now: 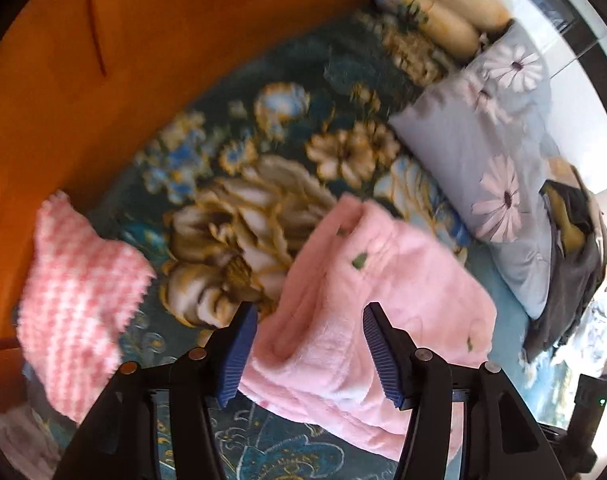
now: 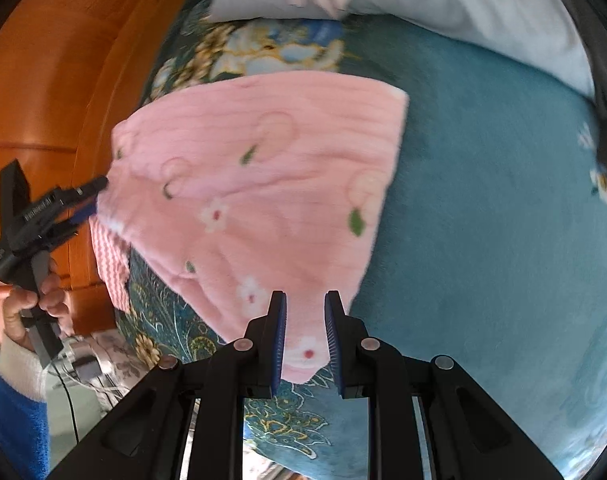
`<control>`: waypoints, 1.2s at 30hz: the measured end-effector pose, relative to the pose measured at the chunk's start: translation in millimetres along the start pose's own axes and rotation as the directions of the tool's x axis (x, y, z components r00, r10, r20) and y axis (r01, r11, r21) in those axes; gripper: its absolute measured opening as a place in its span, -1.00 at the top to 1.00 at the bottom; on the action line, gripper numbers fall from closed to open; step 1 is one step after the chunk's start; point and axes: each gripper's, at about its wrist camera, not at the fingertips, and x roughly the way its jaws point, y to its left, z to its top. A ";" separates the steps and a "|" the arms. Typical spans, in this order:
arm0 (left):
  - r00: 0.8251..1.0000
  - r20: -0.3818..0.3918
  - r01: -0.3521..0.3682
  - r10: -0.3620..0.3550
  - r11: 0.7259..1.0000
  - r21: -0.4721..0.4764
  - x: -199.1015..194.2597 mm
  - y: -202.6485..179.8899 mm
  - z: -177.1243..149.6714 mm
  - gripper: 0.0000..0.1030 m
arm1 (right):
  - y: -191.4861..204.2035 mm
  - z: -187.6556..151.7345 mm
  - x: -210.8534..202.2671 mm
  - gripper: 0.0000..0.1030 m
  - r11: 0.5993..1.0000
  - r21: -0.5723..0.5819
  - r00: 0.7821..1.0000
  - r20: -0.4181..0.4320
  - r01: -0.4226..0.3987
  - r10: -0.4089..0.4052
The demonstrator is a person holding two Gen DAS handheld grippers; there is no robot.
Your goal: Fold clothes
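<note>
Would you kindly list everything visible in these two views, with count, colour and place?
fleece garment: one, pink with small flowers, folded on the blanket
blanket: one, teal with gold flowers, covering the bed
knitted cloth: one, pink and white, near the headboard
headboard: one, orange wood, along the bed
pillow: one, pale blue with daisies, far side
rolled bedding: cream and pink, far corner
dark clothes: grey pile beside the pillow
left gripper: open over the garment
right gripper: black with blue pads, garment corner between them
hand: one, holding the left gripper
</note>
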 end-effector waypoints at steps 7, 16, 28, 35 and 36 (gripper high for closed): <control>0.996 -0.008 -0.089 0.092 0.976 0.199 16.1 -43.3 -35.5 -0.15 | 20.2 -14.9 21.1 0.61 0.997 -0.063 0.998 -0.044 0.042 -0.045; 0.993 0.024 -0.117 0.116 0.992 0.047 28.5 -28.1 -56.6 -0.15 | 26.4 -25.7 36.0 0.61 0.991 -0.090 0.992 -0.068 0.097 -0.103; 0.982 0.032 -0.184 0.187 0.979 -0.083 24.8 -39.6 -117.8 -0.30 | 25.2 -77.0 40.4 0.60 0.984 -0.095 0.984 -0.081 0.148 -0.156; 0.984 0.018 -0.178 0.180 0.982 -0.056 38.6 -41.7 -140.4 -0.40 | 13.9 -96.4 52.6 0.17 0.982 -0.053 0.981 -0.063 0.182 -0.185; 0.982 0.015 -0.185 0.186 0.982 -0.043 41.3 -43.4 -142.6 -0.46 | 13.6 -96.3 54.3 0.00 0.981 -0.048 0.980 -0.058 0.187 -0.190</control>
